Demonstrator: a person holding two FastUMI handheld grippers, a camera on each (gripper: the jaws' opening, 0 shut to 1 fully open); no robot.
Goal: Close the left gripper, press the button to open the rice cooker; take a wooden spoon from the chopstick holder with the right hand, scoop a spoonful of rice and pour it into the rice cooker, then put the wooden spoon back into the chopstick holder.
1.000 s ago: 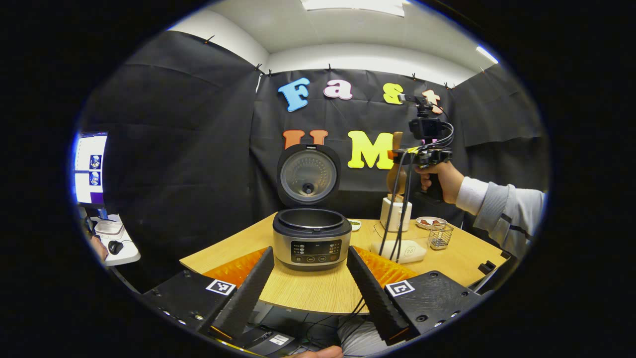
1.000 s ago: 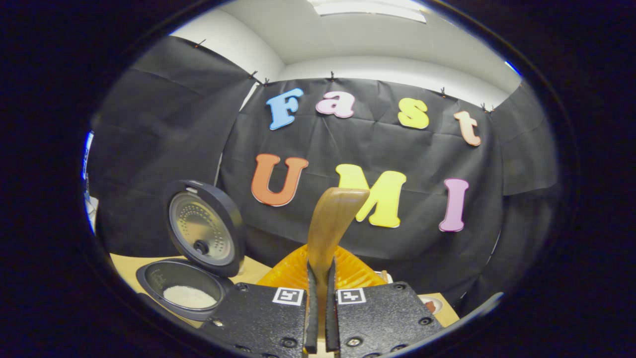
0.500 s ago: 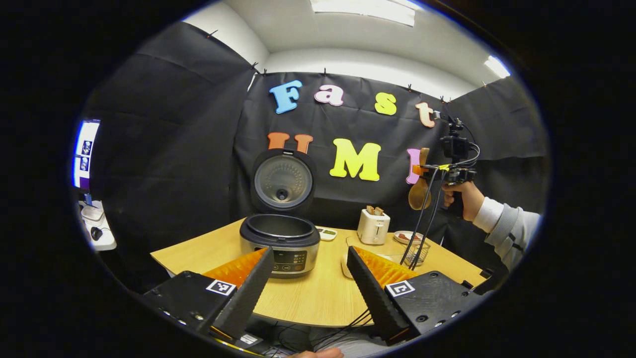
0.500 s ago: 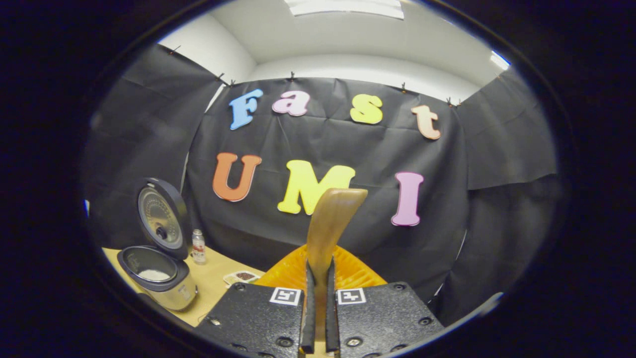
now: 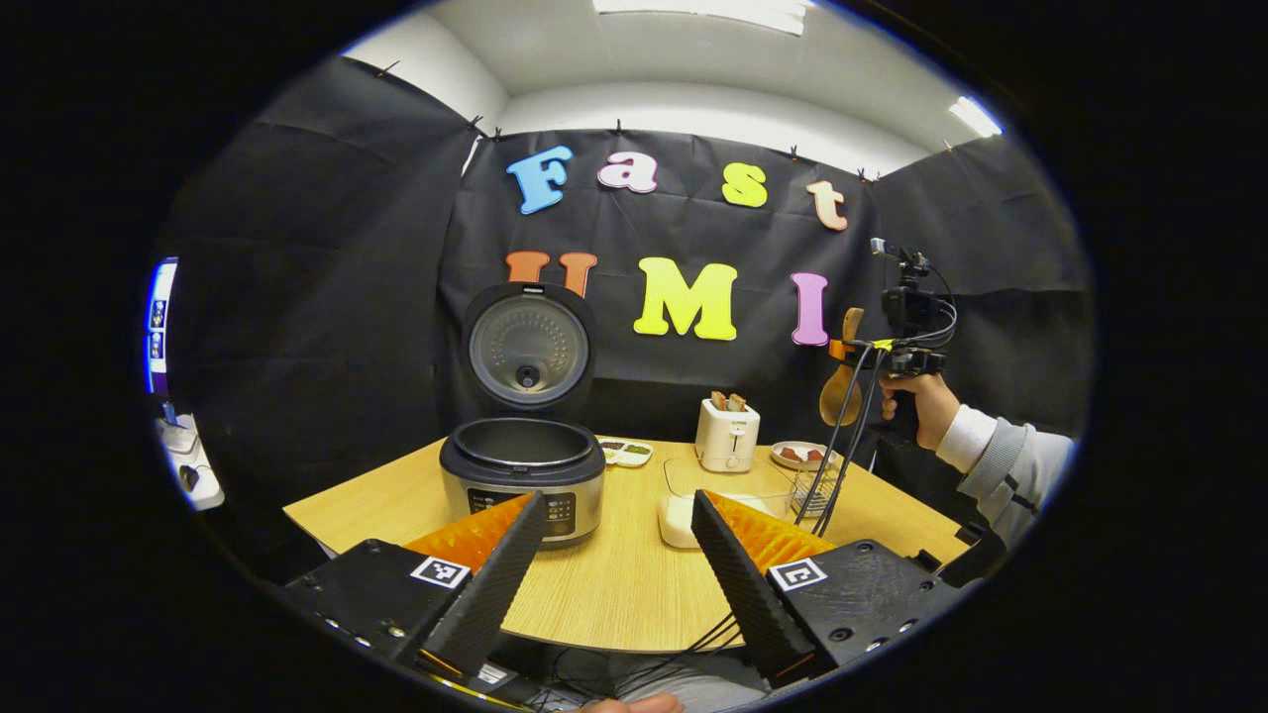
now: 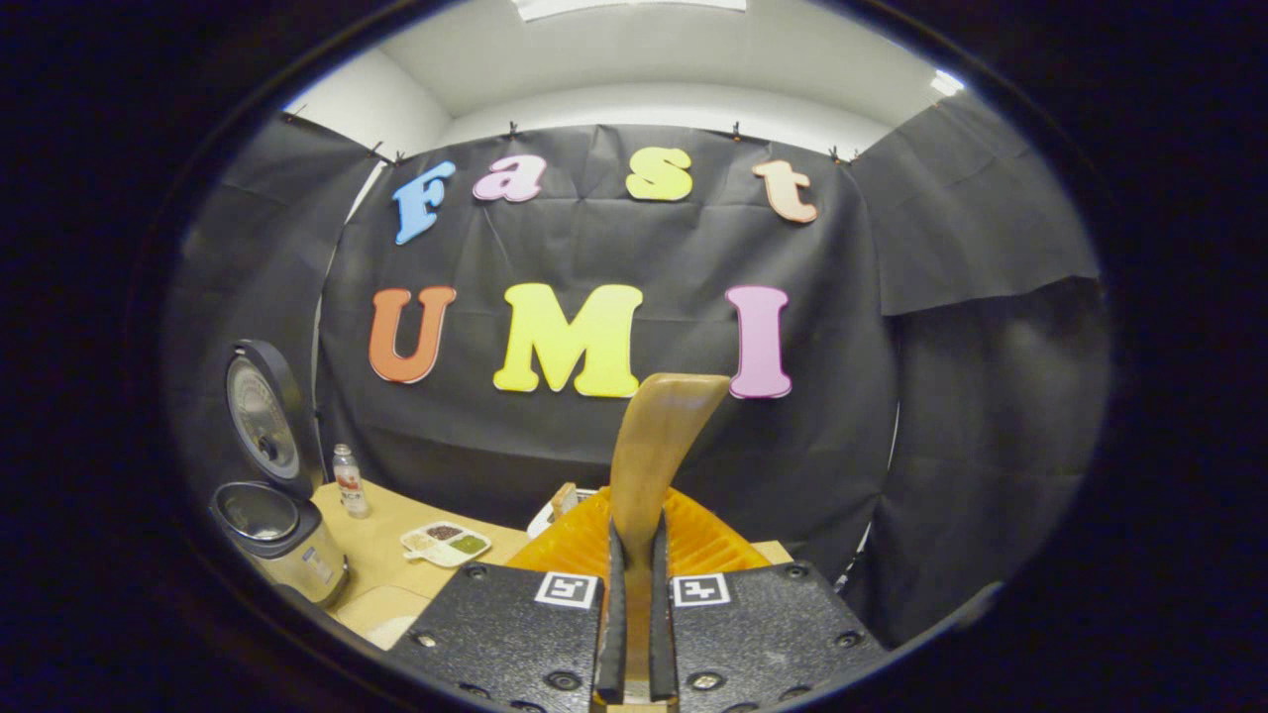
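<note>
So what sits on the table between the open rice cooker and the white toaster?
In the left gripper view, a small divided dish lies between the rice cooker and the toaster, towards the back of the table.

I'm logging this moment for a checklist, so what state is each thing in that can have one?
rice cooker: lid up, pot open.
wooden spoon: clamped in the right gripper, held in the air.
right gripper: shut on the spoon's handle.
left gripper: open, holding nothing.
toaster: slices standing in its slots.
</note>
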